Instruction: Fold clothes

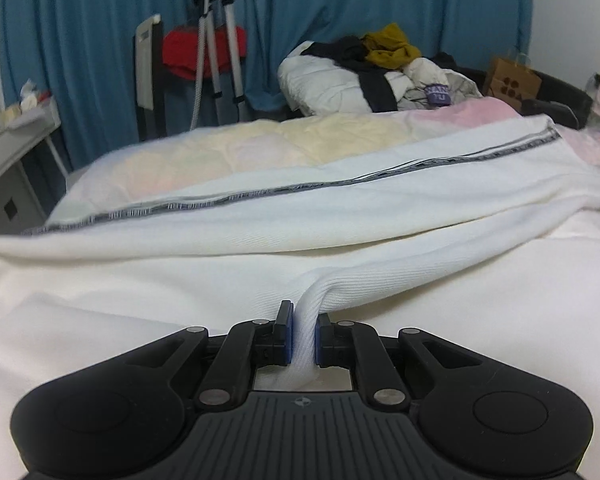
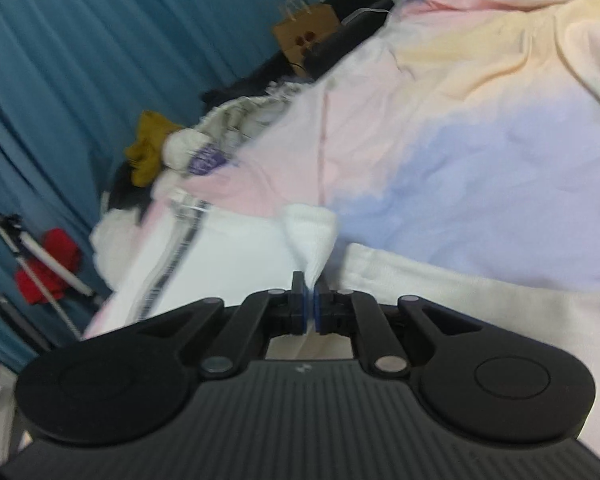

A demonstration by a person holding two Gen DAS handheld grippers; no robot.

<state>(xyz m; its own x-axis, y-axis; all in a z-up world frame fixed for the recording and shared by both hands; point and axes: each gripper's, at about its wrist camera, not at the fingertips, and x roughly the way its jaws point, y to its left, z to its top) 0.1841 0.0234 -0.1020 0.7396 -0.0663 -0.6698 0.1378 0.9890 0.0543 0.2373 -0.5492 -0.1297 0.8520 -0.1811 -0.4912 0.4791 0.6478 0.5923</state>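
A white garment (image 1: 284,216) with a grey-black striped band (image 1: 300,188) lies spread across the bed. My left gripper (image 1: 305,320) is shut on a bunched fold of its white ribbed fabric (image 1: 340,284), low over the cloth. In the right wrist view the same white garment (image 2: 236,256) shows its striped band (image 2: 180,248). My right gripper (image 2: 309,284) is shut on a pinched white corner (image 2: 310,232) that sticks up past the fingertips. That view is tilted and blurred.
A pastel pink, yellow and blue duvet (image 2: 480,128) covers the bed. A pile of clothes (image 1: 380,68) lies at the far end, next to a brown paper bag (image 1: 510,80). Blue curtains (image 1: 80,40), a tripod (image 1: 220,52) and a grey desk (image 1: 8,148) stand behind.
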